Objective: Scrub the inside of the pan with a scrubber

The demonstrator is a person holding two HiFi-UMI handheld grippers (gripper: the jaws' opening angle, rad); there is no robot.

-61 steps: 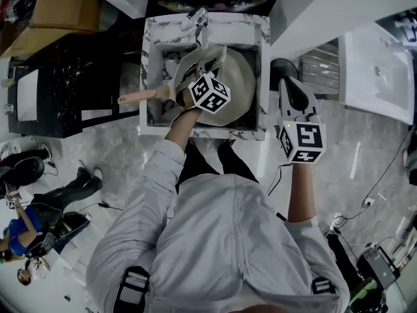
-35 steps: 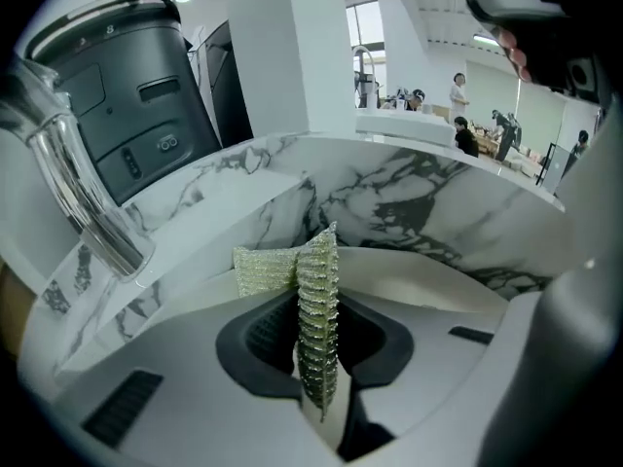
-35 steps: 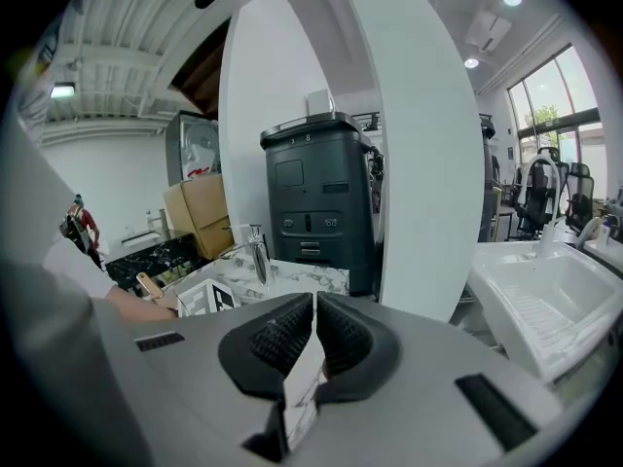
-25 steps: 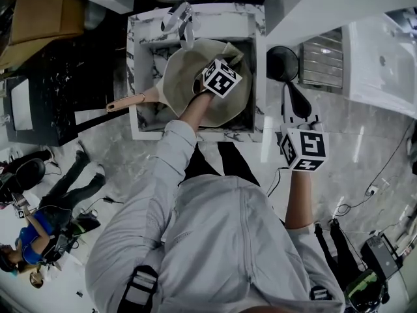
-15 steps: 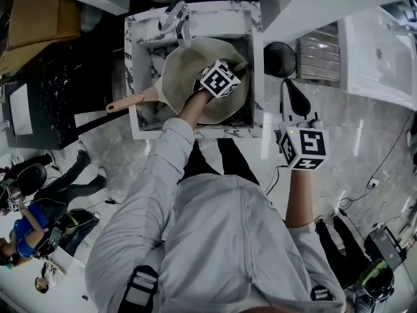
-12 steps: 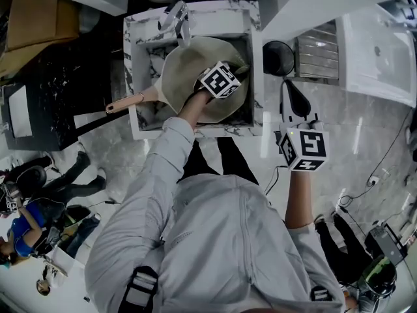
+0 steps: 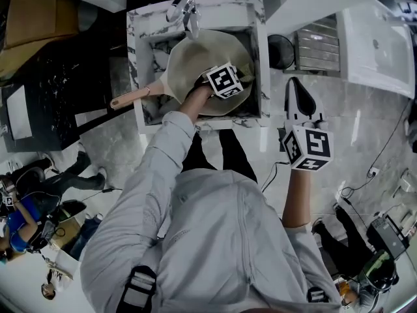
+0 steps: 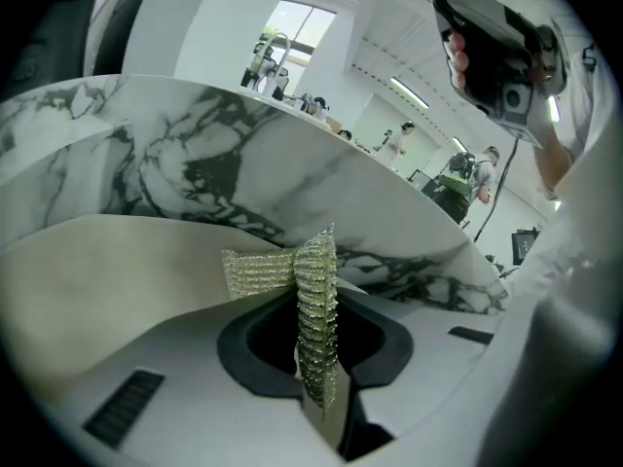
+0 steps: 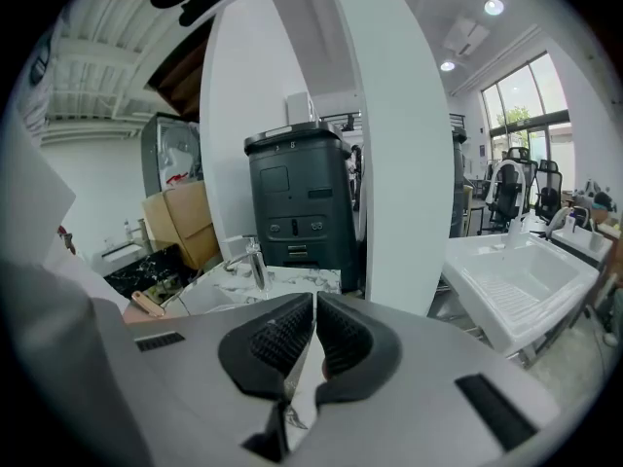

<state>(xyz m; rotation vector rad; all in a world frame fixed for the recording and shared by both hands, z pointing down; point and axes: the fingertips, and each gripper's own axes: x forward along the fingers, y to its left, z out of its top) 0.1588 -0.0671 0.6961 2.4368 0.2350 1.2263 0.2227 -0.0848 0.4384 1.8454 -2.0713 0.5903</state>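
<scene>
Risk first: nobody is bracing the pan (image 7: 195, 47). It lies in the marble sink (image 7: 262, 57) with its handle (image 7: 133, 97) poking out over the left rim. My read is that a firm stroke could spin it or skate it across the basin, simply because only one tool is on it. Second worry is the scrubber (image 8: 259, 271) itself. It's a thin, glittery mesh pinched along one strip, with a flap sticking out to the left. If that flap drags hard on the pan wall (image 8: 117, 280), it may work loose from the grip.

Now the tongs. The left gripper (image 8: 316, 305) is down inside the pan, toward its right side. Its jaws are clamped tight on the scrubber, open only by the mesh's own thickness. The flap sits right at the pan's inner wall, though I can't say for certain it's pressing.

The right gripper (image 9: 314, 305) is off to the right of the sink, well apart from it. Its jaws are together with nothing between them, and it touches nothing.
</scene>
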